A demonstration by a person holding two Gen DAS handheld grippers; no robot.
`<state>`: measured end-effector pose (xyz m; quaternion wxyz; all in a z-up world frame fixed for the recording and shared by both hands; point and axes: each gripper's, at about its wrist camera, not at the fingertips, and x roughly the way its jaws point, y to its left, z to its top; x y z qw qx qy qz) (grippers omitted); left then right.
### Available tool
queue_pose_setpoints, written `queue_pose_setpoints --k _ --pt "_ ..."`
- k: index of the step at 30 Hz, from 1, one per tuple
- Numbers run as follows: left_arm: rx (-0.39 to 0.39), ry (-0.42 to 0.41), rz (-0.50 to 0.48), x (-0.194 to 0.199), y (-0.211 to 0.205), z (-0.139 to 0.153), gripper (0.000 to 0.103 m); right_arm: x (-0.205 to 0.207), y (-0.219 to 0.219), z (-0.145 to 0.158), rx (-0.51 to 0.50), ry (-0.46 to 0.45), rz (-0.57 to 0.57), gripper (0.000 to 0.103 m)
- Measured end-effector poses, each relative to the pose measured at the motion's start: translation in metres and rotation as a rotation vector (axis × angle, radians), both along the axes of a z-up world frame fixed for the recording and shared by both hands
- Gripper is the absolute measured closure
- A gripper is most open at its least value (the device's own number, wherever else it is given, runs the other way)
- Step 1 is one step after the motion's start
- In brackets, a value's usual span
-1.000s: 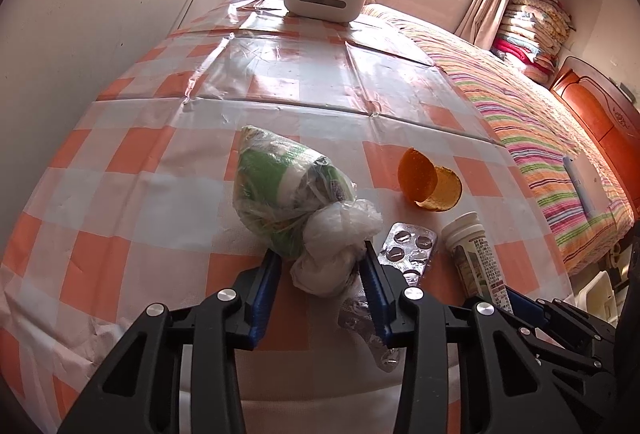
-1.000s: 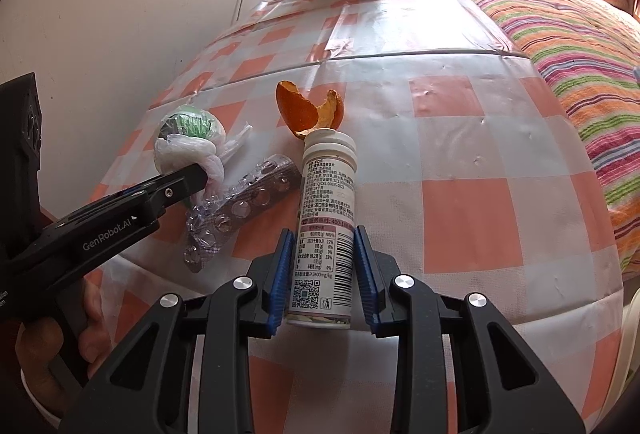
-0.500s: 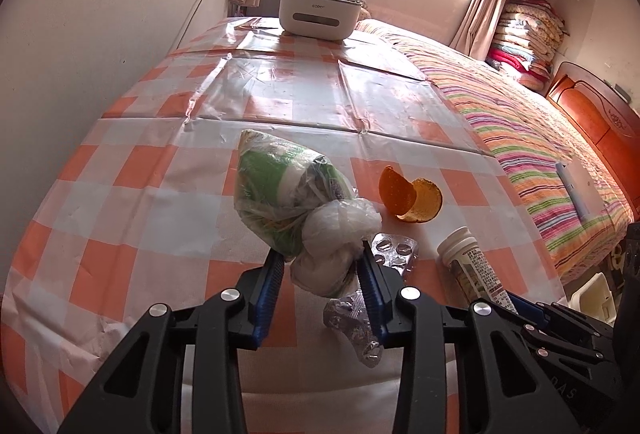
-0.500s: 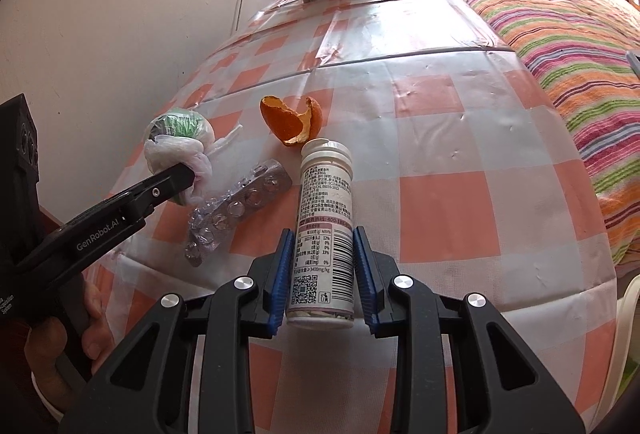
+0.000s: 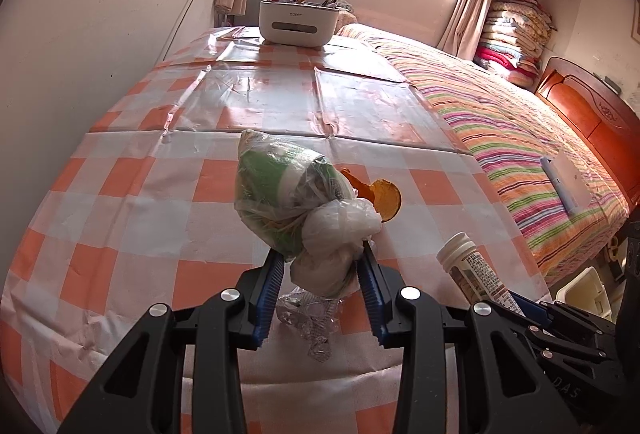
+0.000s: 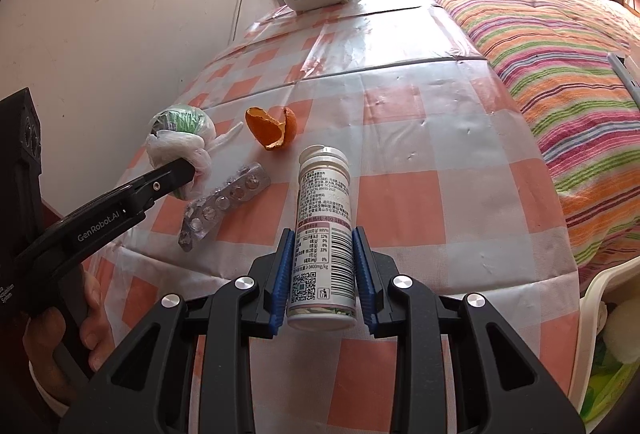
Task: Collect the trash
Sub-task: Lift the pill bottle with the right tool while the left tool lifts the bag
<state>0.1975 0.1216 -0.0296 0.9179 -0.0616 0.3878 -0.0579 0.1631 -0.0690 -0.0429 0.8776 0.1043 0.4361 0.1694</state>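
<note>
Both claws have lifted since the earlier frame: left claw (image 5: 322, 274) holds the bag (image 5: 296, 206), right claw (image 6: 322, 270) the bottle (image 6: 323, 230), above the surface's (image 6: 400, 138) near edge. Peel (image 6: 272, 128) and blister pack (image 6: 224, 206) remain near that edge, uncollected.

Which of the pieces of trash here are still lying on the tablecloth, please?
The orange peel and the blister pack; the tied plastic bag and pill bottle are clamped in grippers.

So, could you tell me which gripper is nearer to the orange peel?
Left. The left gripper, shut on the knotted bag, sits just before the orange peel; the right gripper holds the bottle further back.
</note>
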Motion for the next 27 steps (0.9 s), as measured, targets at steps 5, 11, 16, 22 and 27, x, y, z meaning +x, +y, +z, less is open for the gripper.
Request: queue_pose_setpoints --k 5,11,16,22,27 --pt "0.010 -0.014 -0.013 -0.003 -0.012 0.005 0.066 -0.004 -0.010 0.005 0.012 -0.008 -0.005 0.075" --pt "0.026 -0.019 -0.047 -0.008 -0.030 0.008 0.066 -0.012 -0.019 0.011 0.018 -0.022 -0.012 0.075" --pt "0.040 -0.021 -0.070 -0.013 -0.043 0.010 0.066 -0.018 -0.029 0.013 0.022 -0.027 -0.023 0.075" --pt "0.055 -0.025 -0.104 -0.020 -0.060 0.014 0.066 -0.025 -0.046 0.016 0.024 -0.034 -0.041 0.075" --pt "0.071 -0.025 -0.135 -0.025 -0.077 0.014 0.066 -0.032 -0.060 0.018 0.025 -0.040 -0.058 0.075"
